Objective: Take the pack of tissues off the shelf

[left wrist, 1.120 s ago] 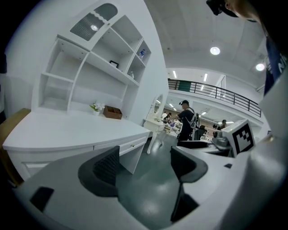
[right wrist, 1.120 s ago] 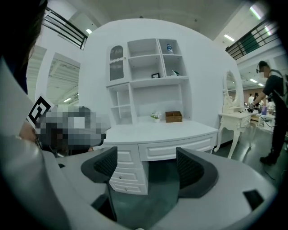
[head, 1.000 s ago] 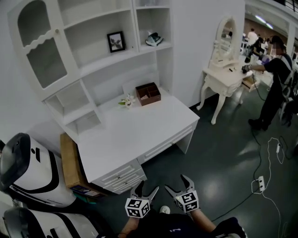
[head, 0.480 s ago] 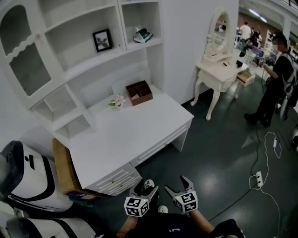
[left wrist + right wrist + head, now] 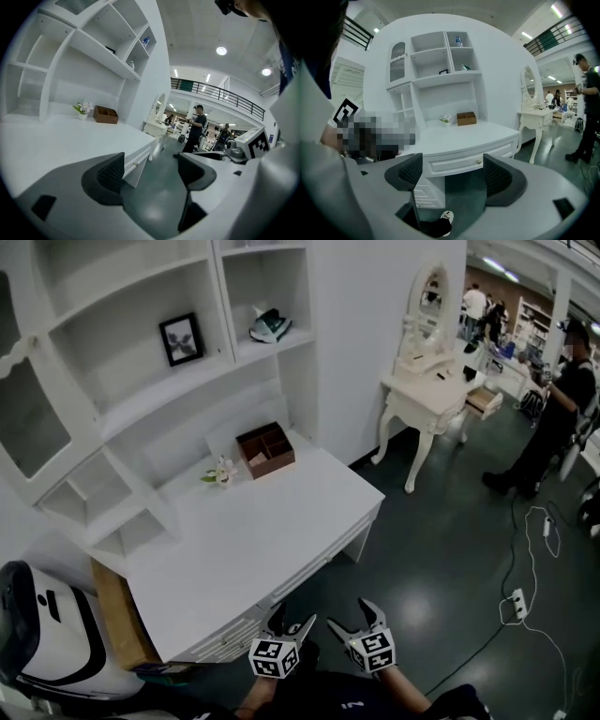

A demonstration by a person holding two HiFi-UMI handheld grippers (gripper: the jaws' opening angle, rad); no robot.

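The pack of tissues (image 5: 269, 326), white and teal, lies in the right-hand shelf compartment above the white desk (image 5: 272, 521). It shows small in the right gripper view (image 5: 465, 68). My left gripper (image 5: 292, 622) and right gripper (image 5: 352, 615) are side by side at the bottom of the head view, low over the dark floor in front of the desk and far from the shelf. Both stand open with nothing between the jaws, as the left gripper view (image 5: 152, 171) and the right gripper view (image 5: 452, 173) show.
A framed picture (image 5: 181, 338) stands on the shelf left of the tissues. A brown box (image 5: 265, 448) and a small flower pot (image 5: 218, 473) sit at the desk's back. A white dressing table (image 5: 427, 395), a person (image 5: 553, 418) and a power strip (image 5: 518, 601) are to the right.
The head view has drifted so the desk and shelves sit further left and lower in the picture. Both grippers stay open, low and side by side.
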